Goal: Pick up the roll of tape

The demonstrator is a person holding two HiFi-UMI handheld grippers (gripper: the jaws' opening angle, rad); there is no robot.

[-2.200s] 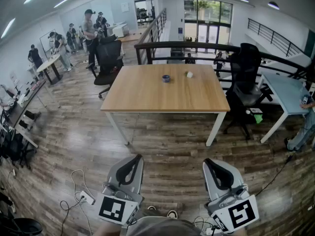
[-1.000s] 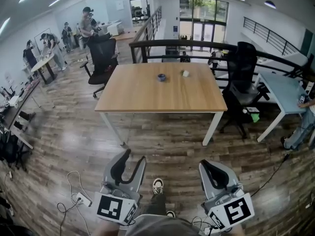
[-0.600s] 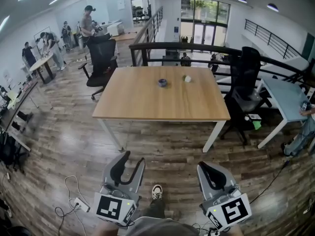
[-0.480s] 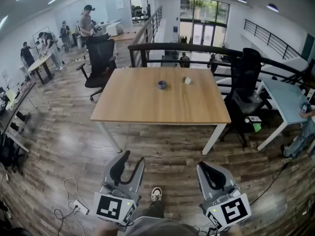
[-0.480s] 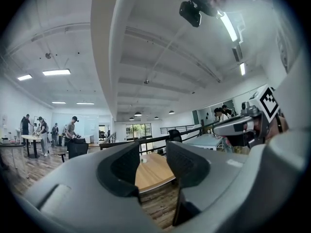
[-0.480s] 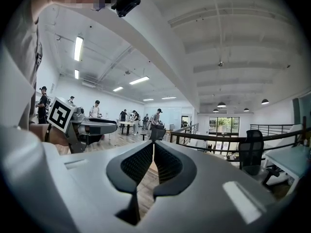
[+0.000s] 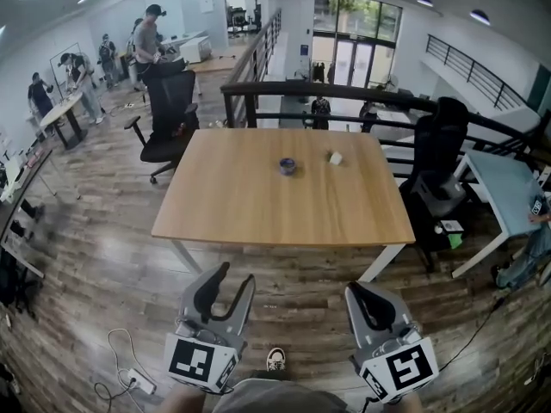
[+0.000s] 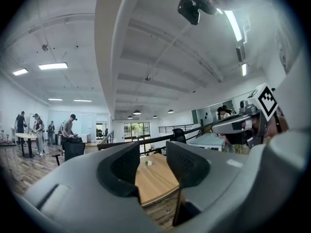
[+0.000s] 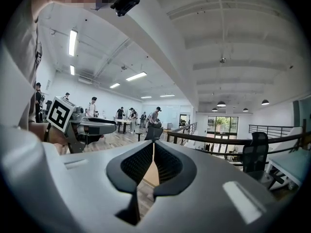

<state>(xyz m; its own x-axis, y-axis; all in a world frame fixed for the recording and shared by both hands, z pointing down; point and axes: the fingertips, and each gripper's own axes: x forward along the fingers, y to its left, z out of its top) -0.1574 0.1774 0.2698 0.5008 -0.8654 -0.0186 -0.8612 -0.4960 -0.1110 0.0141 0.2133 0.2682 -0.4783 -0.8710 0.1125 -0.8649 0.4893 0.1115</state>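
The roll of tape [image 7: 287, 165] lies flat on the wooden table [image 7: 258, 213], near the middle of the far half, with nothing touching it. A small white object [image 7: 336, 157] sits at 3 o'clock from it, apart. Both grippers are held low over the plank floor [image 7: 103, 256], short of the table's near edge and well apart from the tape, which lies toward 12 o'clock from them.

The left gripper [image 7: 234, 275] has its 2 jaws apart with nothing between them. In the left gripper view only the tabletop and the white object show through the gap. The right gripper [image 7: 362, 292] has its jaws together, leaving just a thin slit, and holds nothing.

A black office chair [image 7: 168, 110] stands at the table's 10 o'clock corner, and another chair [image 7: 439, 157] at 3 o'clock. A dark railing [image 7: 344, 93] runs behind the table at 12 o'clock.
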